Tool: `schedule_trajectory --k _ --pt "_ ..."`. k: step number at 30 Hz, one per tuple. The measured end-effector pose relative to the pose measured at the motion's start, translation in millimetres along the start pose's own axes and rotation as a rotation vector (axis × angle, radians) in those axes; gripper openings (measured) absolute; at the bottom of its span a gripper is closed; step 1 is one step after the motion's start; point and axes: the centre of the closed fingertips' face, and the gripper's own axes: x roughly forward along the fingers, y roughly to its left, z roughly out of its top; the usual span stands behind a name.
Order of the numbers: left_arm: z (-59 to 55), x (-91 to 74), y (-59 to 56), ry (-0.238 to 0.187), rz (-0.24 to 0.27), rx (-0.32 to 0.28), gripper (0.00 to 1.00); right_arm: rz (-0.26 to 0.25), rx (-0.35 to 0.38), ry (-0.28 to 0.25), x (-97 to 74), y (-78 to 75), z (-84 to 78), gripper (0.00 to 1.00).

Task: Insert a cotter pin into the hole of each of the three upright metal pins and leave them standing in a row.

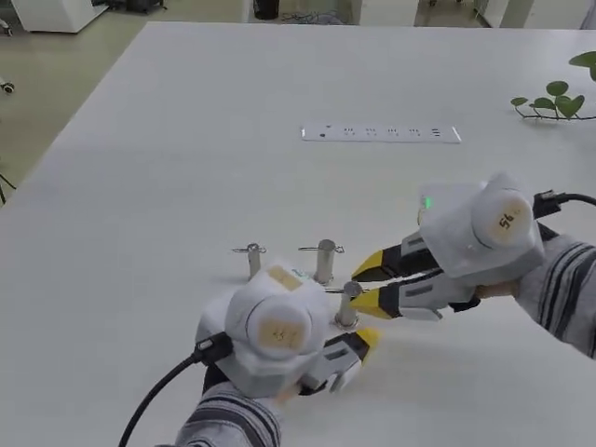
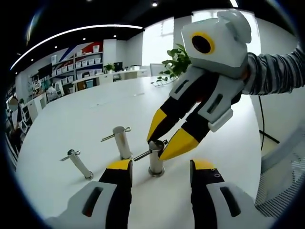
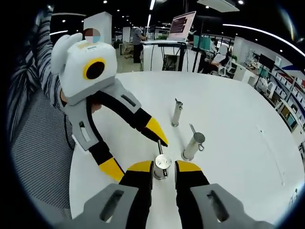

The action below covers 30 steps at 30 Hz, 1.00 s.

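**Right gripper on the near pin, left gripper open around its base**

On the white table [image 1: 168, 158], the left pin [image 1: 254, 263] stands upright with a cotter pin [image 1: 249, 249] through its top. The left gripper [image 2: 160, 166] sits at the front edge of the head view. Its yellow-tipped jaws are apart, one on each side of the near pin's foot, with a gap showing on both sides in the left gripper view.

The middle pin [image 1: 325, 262] stands just right of the left pin, also upright and crossed by a second cotter pin [image 1: 320, 249]. The near pin [image 1: 347, 305] stands in front of the middle pin, closer to the person, and a third cotter pin [image 2: 141, 154] lies through its hole.

The right gripper [image 1: 358, 287] reaches in from the right. Its jaws are drawn in against either side of the near pin's head. Beyond the pins lie a power strip [image 1: 381, 134] and a plant [image 1: 557, 101].
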Motion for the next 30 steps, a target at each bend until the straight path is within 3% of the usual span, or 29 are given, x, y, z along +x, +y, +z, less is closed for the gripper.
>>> schedule_trajectory --k 9,20,30 --pt "4.1 -16.9 7.4 -0.025 0.002 -0.038 0.57 0.011 0.035 0.004 7.7 -0.4 -1.4 0.09" --pt "8.0 -45.5 25.1 -0.051 0.027 -0.065 0.68 0.016 0.082 0.011 6.8 -4.5 -2.4 0.08" --pt "5.5 -65.8 58.9 -0.079 0.086 -0.1 0.81 -0.003 0.068 0.028 -3.5 -17.3 -10.0 0.08"
